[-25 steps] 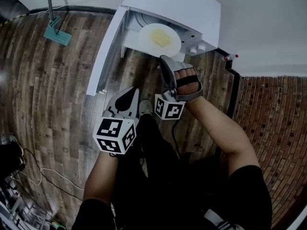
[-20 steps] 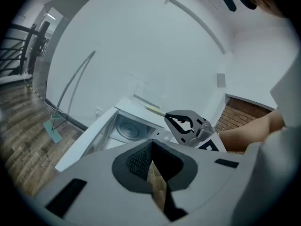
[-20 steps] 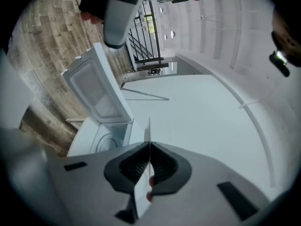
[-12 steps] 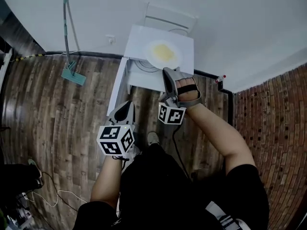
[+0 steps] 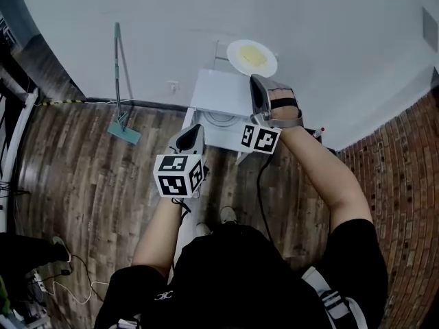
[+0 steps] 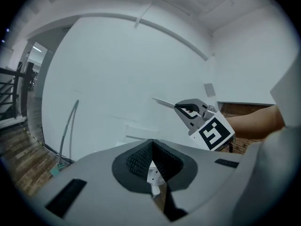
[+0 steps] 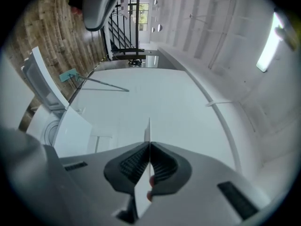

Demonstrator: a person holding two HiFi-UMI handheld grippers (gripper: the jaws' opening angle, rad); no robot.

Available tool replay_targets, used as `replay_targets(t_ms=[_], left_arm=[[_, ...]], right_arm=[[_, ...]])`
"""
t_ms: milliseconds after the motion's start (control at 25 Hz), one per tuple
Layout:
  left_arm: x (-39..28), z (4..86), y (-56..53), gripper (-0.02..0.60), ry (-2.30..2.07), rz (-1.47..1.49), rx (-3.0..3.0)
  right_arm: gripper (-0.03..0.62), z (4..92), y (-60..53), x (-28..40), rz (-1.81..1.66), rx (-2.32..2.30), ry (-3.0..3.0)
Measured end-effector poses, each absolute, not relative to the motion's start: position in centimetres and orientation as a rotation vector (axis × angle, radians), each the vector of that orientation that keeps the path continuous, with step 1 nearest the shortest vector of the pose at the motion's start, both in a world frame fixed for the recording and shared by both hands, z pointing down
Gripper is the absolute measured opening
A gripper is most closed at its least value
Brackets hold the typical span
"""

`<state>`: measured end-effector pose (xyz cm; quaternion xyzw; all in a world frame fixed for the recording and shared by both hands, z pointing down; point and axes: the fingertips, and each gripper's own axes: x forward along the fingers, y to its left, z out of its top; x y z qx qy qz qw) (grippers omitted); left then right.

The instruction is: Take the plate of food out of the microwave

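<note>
**Plate clear of microwave, carried by right gripper alone**

Left gripper (image 6: 151, 144): jaws together with nothing between them. It hangs beside and a little below the right one. Judgement: it is idle here, kept close as a spare support in case the plate tips.

Right gripper (image 7: 149, 147): jaws clamped on the near rim of the plate (image 5: 252, 57). Its own view shows the rim as a thin white edge pinched between the ribbed pads. The gripper lies on its side, so the pads nip the rim from above and below. Judgement: this keeps the plate flat, so the yellow food (image 5: 253, 55) stays put in the middle.

The plate extends beyond the right gripper's tips, away from the person and facing up to the head camera. A one-sided hold on the rim means sag or a swing is the risk.

Microwave (image 5: 221, 96): below and behind the right gripper's tips, well apart from the plate, with its door (image 7: 41, 81) open. Judgement: removal is done and set-down remains.

Mop (image 5: 122, 125): far left of the left gripper, leaning on the wall.
</note>
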<state>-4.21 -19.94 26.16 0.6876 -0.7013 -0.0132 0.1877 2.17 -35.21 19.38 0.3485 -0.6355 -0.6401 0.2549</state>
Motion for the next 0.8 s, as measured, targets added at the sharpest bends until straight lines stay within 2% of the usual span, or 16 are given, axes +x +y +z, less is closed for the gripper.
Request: replay_targets(t_ms=[360,800], left_arm=[[-1.9,22.2,-22.1,-0.005,-2.034,-0.022,2.021],[-2.6,22.0,-23.8,-0.005,-2.066,-0.043,1.993]], right_arm=[[0.021,14.9,-35.9,2.4,-1.786,0.98,-1.734],[0.021,15.2,-37.5,2.9,-1.787,0.961,-1.732]])
